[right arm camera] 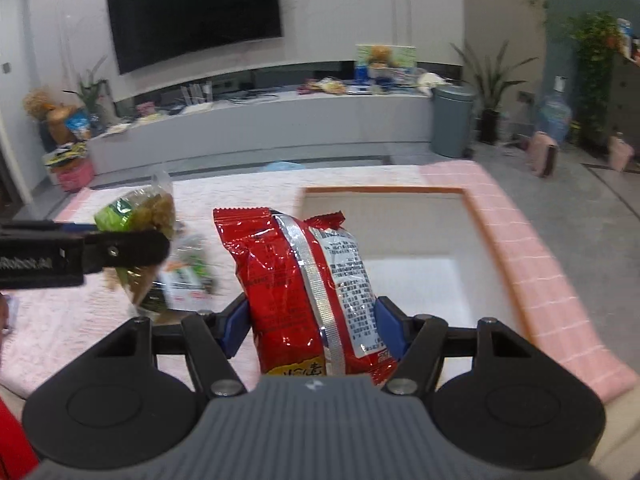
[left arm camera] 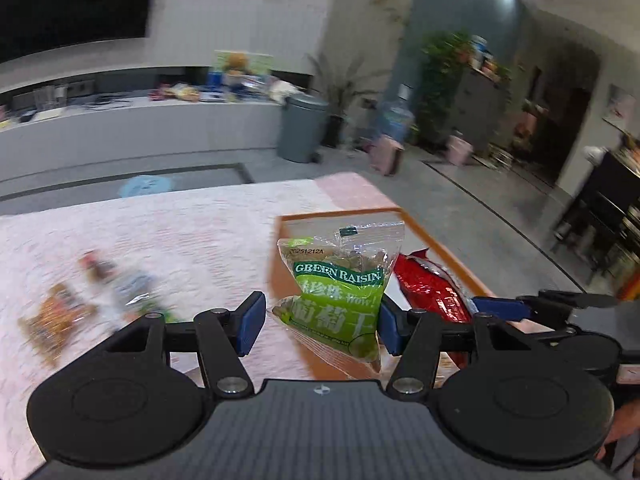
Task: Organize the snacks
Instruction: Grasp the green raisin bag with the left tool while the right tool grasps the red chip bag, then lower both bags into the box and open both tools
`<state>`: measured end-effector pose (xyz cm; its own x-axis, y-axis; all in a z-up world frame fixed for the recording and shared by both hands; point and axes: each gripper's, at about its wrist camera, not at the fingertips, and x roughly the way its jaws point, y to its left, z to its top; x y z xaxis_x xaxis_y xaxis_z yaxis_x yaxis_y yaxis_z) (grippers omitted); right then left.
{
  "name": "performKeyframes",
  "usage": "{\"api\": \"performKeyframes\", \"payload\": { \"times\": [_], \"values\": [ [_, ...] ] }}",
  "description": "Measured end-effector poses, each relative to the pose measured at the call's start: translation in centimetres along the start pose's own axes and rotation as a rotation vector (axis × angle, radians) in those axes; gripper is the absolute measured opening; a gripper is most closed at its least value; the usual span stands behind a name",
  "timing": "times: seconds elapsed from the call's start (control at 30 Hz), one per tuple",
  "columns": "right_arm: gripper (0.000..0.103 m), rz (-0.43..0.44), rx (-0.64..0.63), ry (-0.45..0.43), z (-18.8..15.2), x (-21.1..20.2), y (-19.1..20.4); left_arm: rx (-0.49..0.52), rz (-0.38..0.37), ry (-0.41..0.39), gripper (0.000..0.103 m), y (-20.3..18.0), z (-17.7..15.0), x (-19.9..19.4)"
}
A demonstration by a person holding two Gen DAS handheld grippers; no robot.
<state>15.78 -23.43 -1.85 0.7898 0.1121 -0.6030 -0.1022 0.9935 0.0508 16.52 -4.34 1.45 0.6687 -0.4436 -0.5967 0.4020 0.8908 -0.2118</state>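
Carrying two snacks at once, I have the raisin bag (left arm camera: pixel 340 292) up off the table in the left gripper (left arm camera: pixel 320 320) and the red pack (right arm camera: pixel 308 292) raised in the right gripper (right arm camera: pixel 314 324). The right gripper's blue pads press on both flanks of the red pack near its lower half, so it is pinched there. The left gripper is less sure: the raisin bag hangs against one pad, and a gap shows on the other side, though the bag stays aloft, so I judge it caught by its lower corner.

Both look light, soft and crinkly. The clear film of the raisin bag should be slippery, and its loose contents will shift; a hold across the filled middle seems safer than the thin sealed edge. The red pack is puffed with air and will give under pressure, so too hard a squeeze could crush what is inside.

Just ahead lies the orange-rimmed tray (right arm camera: pixel 472 208), white inside and bare, set on a pink tablecloth (right arm camera: pixel 532 264). More snacks (left arm camera: pixel 60 316) lie loose, blurred, on the cloth to the left. Beyond are a grey bin (right arm camera: pixel 452 120) and a dark TV (right arm camera: pixel 196 12).
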Motion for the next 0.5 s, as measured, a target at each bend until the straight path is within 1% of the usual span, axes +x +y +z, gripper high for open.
{"api": "performKeyframes", "payload": {
  "times": [0.07,0.17,0.3,0.4,0.5],
  "values": [
    [0.065,-0.038,0.0,0.031,0.0,0.2,-1.9,0.044,-0.019,0.025,0.066,-1.5,0.6,1.6],
    [0.065,-0.063,-0.001,0.085,0.0,1.3,-4.1,0.118,-0.025,0.069,0.066,-3.4,1.4,4.0],
    [0.065,-0.054,-0.016,0.174,0.0,3.6,-6.1,0.21,-0.024,0.147,0.066,-5.1,2.4,7.6],
    [0.065,-0.051,-0.039,0.228,0.2,5.5,-6.9,0.29,0.001,0.215,0.066,-6.2,2.6,10.3],
    [0.064,-0.046,-0.065,0.27,0.5,7.4,-7.4,0.361,0.023,0.258,0.066,-6.7,2.4,12.2]
  ]
}}
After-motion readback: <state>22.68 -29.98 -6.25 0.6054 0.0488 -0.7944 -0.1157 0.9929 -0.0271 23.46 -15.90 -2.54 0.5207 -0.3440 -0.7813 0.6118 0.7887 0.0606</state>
